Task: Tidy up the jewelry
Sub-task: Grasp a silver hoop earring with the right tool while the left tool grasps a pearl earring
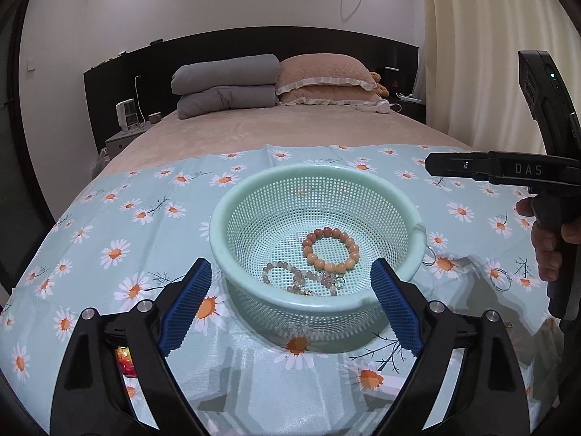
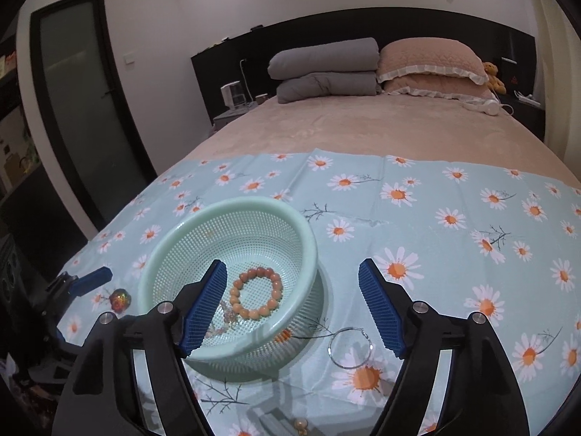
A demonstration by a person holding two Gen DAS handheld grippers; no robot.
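Low in the right wrist frame, a hoop earring (image 2: pixel 349 348) lies on the daisy cloth (image 2: pixel 454 272) just right of the mint basket (image 2: pixel 232 214) holding an orange bracelet (image 2: pixel 256 293). Both the right gripper (image 2: pixel 290 305) and left gripper (image 1: pixel 290 301) gape empty; the thin wire could slip between the pads (image 2: pixel 379 309)

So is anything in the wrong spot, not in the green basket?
Yes. A thin silver hoop lies on the daisy cloth beside the basket, not inside with the orange bead bracelet. A shiny red-gold piece sits on the cloth on the basket's other side. Both grippers are open, empty.
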